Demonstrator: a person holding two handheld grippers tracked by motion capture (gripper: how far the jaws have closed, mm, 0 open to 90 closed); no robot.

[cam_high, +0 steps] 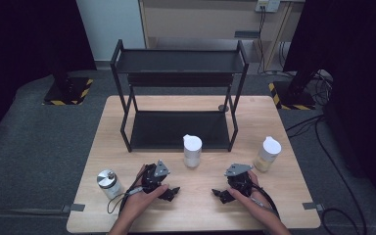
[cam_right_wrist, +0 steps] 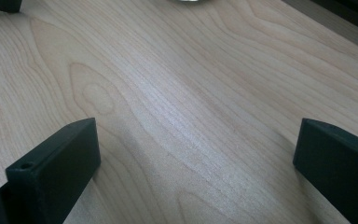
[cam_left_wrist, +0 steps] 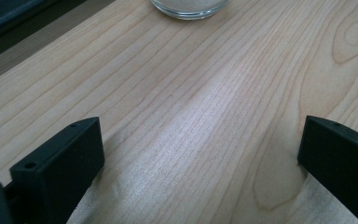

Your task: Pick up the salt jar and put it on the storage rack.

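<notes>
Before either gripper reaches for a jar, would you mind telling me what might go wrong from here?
1. The white-lidded jar stands upright, close ahead of the open left gripper; a careless approach might tip it.
2. The right gripper, also open, could knock the jar of pale contents towards the nearby table edge.
3. The shelf rack posts leave tight clearance.

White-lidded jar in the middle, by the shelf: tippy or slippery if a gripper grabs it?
The white-lidded jar stands upright and is taller than wide, so a push near the lid would probably tip it. Its clear, smooth-looking wall may be slippery and, if glass, fragile. Being round, it would likely roll across the table if knocked over.
</notes>
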